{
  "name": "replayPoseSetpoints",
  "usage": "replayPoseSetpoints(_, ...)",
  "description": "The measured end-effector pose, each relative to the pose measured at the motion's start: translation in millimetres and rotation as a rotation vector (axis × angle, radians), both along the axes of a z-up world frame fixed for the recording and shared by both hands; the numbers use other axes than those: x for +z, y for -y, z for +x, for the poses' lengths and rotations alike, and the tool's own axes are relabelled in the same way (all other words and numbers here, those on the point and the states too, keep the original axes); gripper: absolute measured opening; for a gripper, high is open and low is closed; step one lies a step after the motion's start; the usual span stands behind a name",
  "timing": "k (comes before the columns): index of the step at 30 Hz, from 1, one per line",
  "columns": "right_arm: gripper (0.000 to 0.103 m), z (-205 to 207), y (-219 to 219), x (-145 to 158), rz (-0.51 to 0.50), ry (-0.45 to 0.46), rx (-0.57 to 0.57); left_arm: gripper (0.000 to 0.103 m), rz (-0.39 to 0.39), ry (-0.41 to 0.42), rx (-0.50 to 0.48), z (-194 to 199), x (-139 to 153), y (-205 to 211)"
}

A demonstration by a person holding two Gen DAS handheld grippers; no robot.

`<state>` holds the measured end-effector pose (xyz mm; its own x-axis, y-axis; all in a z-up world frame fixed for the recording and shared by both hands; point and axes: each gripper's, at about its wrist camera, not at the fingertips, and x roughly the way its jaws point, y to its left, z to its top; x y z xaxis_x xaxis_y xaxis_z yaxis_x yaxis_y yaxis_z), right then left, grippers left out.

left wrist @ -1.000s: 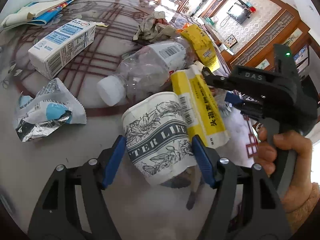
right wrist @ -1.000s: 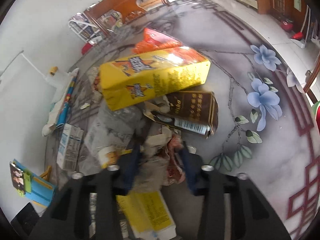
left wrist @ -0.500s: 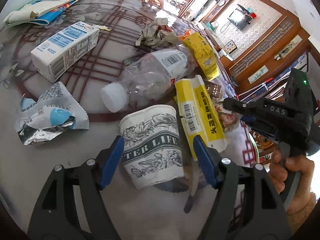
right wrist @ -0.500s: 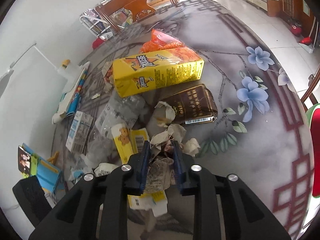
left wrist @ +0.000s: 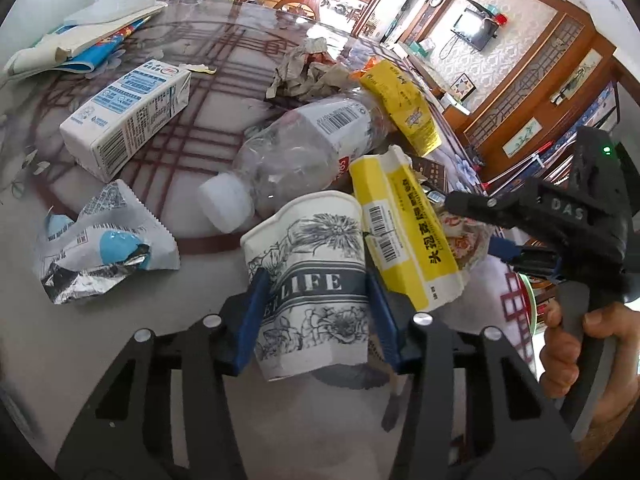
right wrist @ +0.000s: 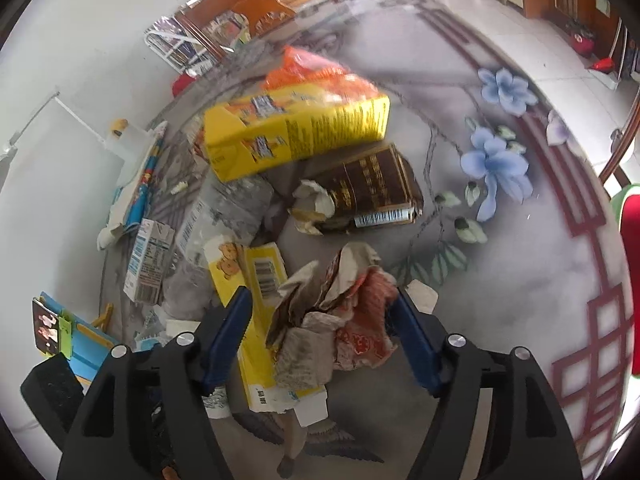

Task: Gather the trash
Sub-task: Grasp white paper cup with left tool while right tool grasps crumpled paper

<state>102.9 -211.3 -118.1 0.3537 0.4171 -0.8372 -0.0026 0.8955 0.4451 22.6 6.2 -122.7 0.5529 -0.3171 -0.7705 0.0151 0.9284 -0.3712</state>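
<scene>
Left tongs [left wrist: 316, 292] clamped across cup [left wrist: 308, 280] for lifting off table [left wrist: 120, 336]; right tongs [right wrist: 322, 326] apart, straddling crumpled wrapper [right wrist: 336, 332].

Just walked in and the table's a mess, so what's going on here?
A person with a handheld gripper in each hand is collecting trash off a patterned table. The left gripper is closed on a printed paper cup, apparently lifted. The right gripper is open around a crumpled paper wad, not pinching it. A plastic bottle, milk carton, yellow juice box and brown packet lie loose on the table.
</scene>
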Motion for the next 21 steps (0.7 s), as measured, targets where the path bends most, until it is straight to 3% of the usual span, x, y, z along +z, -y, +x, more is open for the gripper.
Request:
replayPoseSetpoints(5,0.067,-1,-5,-5,-0.032,-0.009,0.013,0.052,-0.009,-0.016,-0.003,2,-3,1)
replayPoseSetpoints(10,0.04,-4,-5,-4,-0.023,0.003,0.028,0.063,-0.044,-0.055,0.015,6,-12,-4)
replayPoseSetpoints(14,0.033,-6,-4,3,-0.013,0.032,0.029,0.075,-0.038,-0.058,0.007,7,-15,-1)
replayPoseSetpoints(17,0.032,-6,0,7,0.008,0.052,0.019,0.075,-0.018,-0.049,-0.005,6,-14,2)
replayPoseSetpoints(19,0.032,-7,2,10,0.016,0.061,0.015,0.066,-0.019,-0.046,-0.008,6,-15,3)
replayPoseSetpoints(21,0.032,-8,3,12,0.019,0.072,0.014,0.066,-0.024,-0.041,-0.009,5,-15,3)
